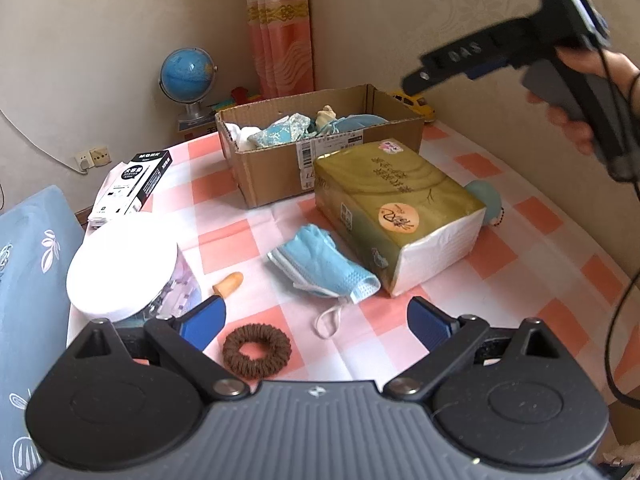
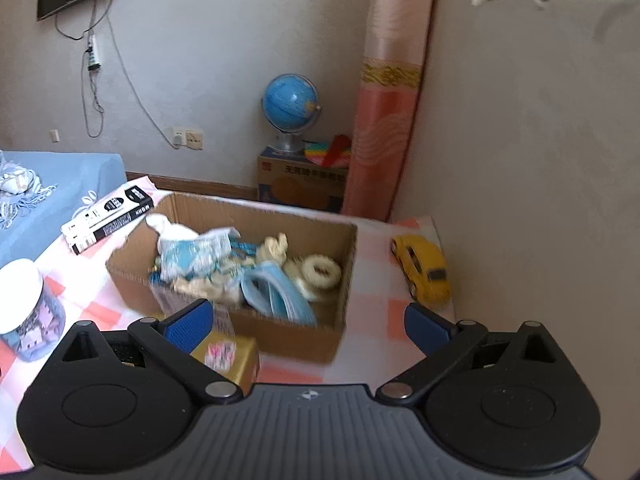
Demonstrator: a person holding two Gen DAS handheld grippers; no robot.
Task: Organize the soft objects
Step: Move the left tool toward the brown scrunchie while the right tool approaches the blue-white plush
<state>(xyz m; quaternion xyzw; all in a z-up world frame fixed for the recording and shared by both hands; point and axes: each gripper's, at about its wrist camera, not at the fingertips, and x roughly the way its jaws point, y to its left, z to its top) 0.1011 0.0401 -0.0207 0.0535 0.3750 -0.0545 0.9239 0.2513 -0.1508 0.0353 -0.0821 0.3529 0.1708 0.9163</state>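
Cardboard box bears a barcode label, "MGHN" marks the black-white carton, both grippers gape empty.

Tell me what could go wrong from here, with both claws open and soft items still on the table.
1. The face masks lie against the tissue pack; a grab by the left claw may nudge it.
2. A loose ear loop may snag.
3. The cardboard box looks fairly full; added items may spill over.

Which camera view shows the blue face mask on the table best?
The left wrist view: the blue face mask lies in full sight beside the tissue pack. The right wrist view does not show it, only other masks inside the cardboard box.
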